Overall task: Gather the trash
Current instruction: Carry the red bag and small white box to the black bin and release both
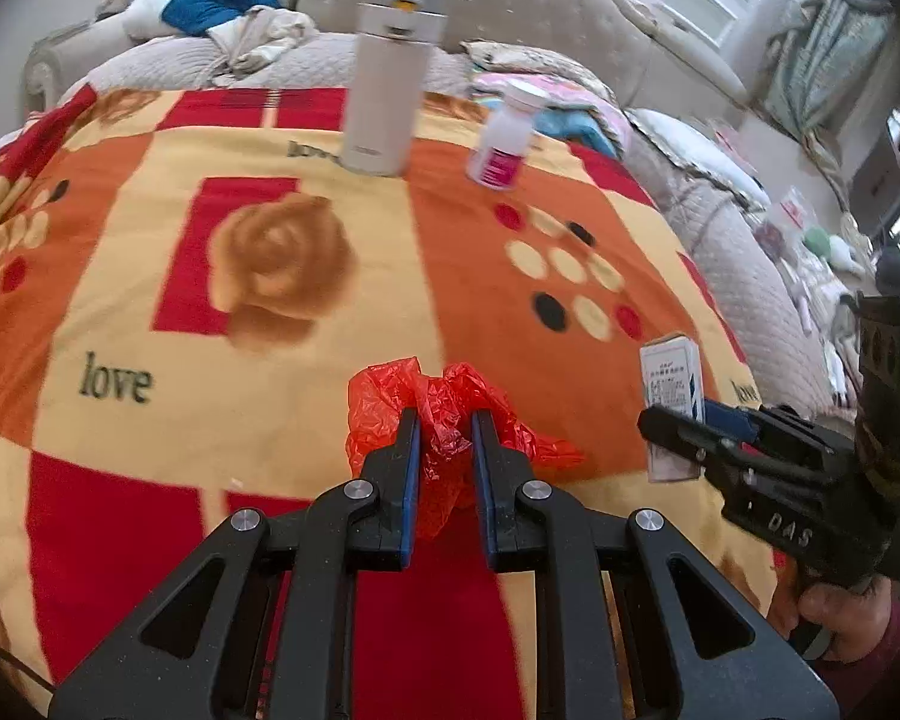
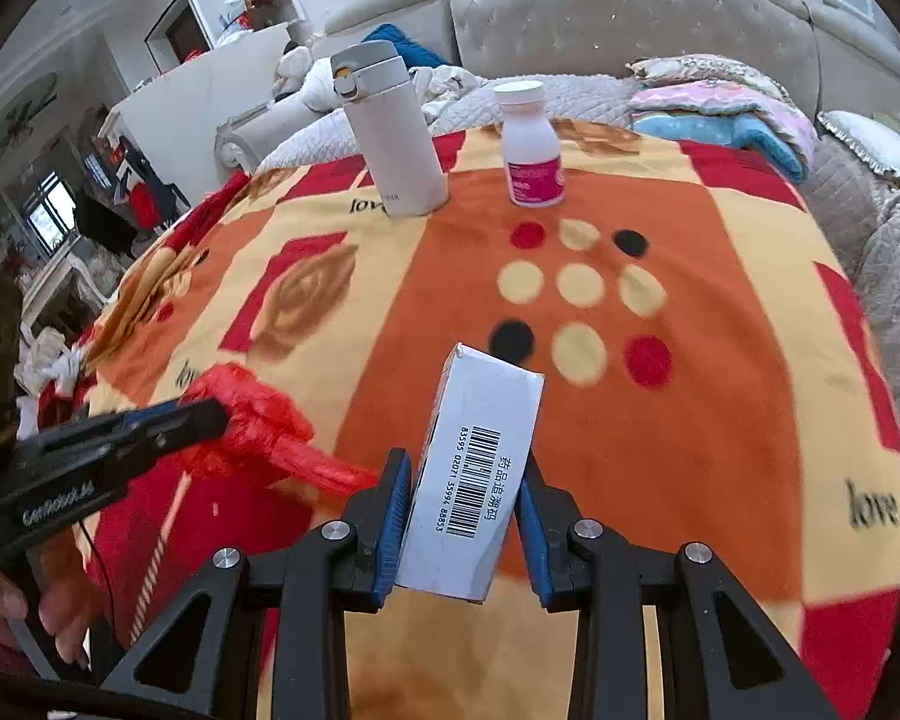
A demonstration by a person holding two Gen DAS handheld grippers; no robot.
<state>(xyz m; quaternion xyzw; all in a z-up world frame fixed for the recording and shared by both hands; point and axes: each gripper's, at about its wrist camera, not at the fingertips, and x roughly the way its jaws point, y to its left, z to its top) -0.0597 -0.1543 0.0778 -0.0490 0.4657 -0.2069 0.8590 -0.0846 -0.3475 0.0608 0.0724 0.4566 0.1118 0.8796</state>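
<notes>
From the left wrist camera, the left gripper (image 1: 444,420) has its jaws squeezed almost fully together on a crumpled red plastic bag (image 1: 450,414), which bunches up between and around the blue pads just above the patterned blanket (image 1: 150,300) on the bed. Further back on the blanket a white thermos (image 1: 384,90) stands upright, with a small white pill bottle (image 1: 504,138) with a pink label just to its right. Over at the right edge you can see the right gripper (image 1: 678,420) clamped on a small white box (image 1: 672,396), with a hand (image 1: 840,612) wrapped round its handle. Switching to the right wrist camera, the right gripper (image 2: 465,480) has its jaws pinched in on that same white box (image 2: 474,468), barcode side facing the camera, the box tilted a bit and held off the blanket (image 2: 720,300). The left gripper (image 2: 210,414) comes in from the left with the red plastic bag (image 2: 258,432) caught in its tip. The thermos (image 2: 390,132) and pill bottle (image 2: 531,144) stand side by side at the far end, well apart from both grippers.
</notes>
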